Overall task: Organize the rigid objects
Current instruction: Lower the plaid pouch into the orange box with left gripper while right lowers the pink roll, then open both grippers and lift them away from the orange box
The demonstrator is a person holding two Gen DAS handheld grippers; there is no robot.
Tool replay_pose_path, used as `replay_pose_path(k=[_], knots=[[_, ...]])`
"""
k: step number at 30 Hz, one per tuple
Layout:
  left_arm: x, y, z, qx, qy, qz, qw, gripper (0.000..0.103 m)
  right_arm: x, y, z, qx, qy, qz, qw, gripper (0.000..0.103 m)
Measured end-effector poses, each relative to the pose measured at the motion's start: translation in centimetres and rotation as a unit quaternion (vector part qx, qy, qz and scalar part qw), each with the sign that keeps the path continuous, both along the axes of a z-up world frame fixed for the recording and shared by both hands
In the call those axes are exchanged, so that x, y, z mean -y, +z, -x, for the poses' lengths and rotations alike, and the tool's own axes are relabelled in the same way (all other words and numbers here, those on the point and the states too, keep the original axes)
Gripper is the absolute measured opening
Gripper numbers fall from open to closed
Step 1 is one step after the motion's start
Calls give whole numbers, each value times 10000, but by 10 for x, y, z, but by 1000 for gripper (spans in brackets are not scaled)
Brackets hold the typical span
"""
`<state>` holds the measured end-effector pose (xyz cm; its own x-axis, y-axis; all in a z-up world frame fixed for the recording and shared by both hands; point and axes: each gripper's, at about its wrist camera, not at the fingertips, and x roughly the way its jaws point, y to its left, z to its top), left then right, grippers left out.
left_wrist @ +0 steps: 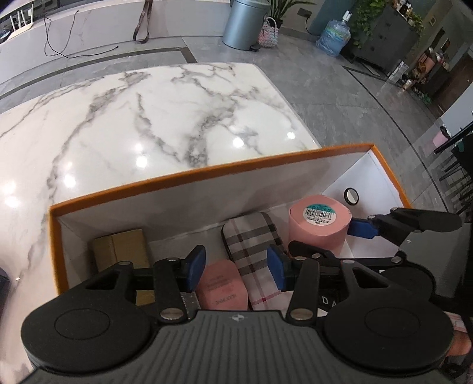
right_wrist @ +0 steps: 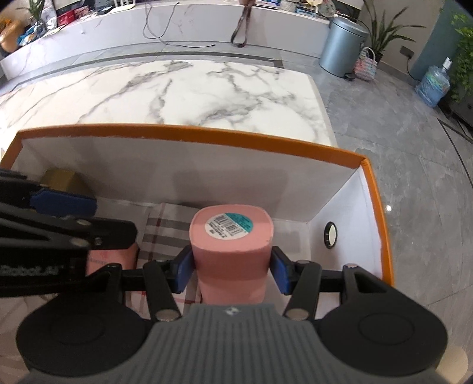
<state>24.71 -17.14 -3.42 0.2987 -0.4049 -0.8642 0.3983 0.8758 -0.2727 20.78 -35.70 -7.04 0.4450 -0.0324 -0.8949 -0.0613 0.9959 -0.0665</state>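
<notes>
An orange-rimmed white box [left_wrist: 207, 172] [right_wrist: 207, 133] sits on the marble table. My right gripper [right_wrist: 230, 270] is shut on an upright pink canister [right_wrist: 232, 248] with a barcode sticker, inside the box's right part; the canister also shows in the left wrist view [left_wrist: 317, 229]. My left gripper [left_wrist: 236, 267] is open and empty above a small pink box [left_wrist: 221, 286] and a plaid case [left_wrist: 255, 251] lying in the box. A tan cardboard box [left_wrist: 122, 248] sits at the box's left end.
The marble table [left_wrist: 147, 118] stretches beyond the box. The box's right wall has a round black-ringed hole [right_wrist: 330, 234]. On the floor beyond stand a grey bin [left_wrist: 244, 23], a woven basket [left_wrist: 268, 32] and a water jug [left_wrist: 334, 37].
</notes>
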Motion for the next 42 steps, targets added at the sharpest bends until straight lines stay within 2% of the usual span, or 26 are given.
replay_pose_path(k=[7, 10, 14, 21, 27, 31, 35, 38, 42], knots=[[-6, 6, 4, 23, -6, 17, 10000, 54, -4, 4, 5, 171, 11, 145, 9997, 56], [-9, 8, 6, 32, 25, 37, 10000, 54, -4, 9, 7, 236, -2, 140, 9996, 60], [-14, 13, 8, -10, 91, 123, 9999, 54, -4, 18, 10, 464, -45, 258, 9986, 62], [-26, 26, 18, 31, 184, 158, 9997, 54, -13, 42, 28, 863, 75, 134, 9962, 65], [-37, 44, 36, 429, 62, 61, 9990, 54, -29, 57, 44, 1017, 141, 89, 9947, 65], [-47, 56, 48, 706, 24, 133, 9974, 54, -39, 68, 54, 1155, 146, 1, 9932, 65], [-58, 67, 63, 1129, 53, 119, 9935, 54, -49, 79, 67, 1393, 183, -192, 9899, 65], [-71, 77, 72, 1431, 78, 77, 9896, 56, -61, 86, 75, 1521, 274, -348, 9874, 70], [-95, 87, 81, 1623, 320, 56, 9862, 60, -83, 94, 80, 1707, 374, -529, 9832, 70]])
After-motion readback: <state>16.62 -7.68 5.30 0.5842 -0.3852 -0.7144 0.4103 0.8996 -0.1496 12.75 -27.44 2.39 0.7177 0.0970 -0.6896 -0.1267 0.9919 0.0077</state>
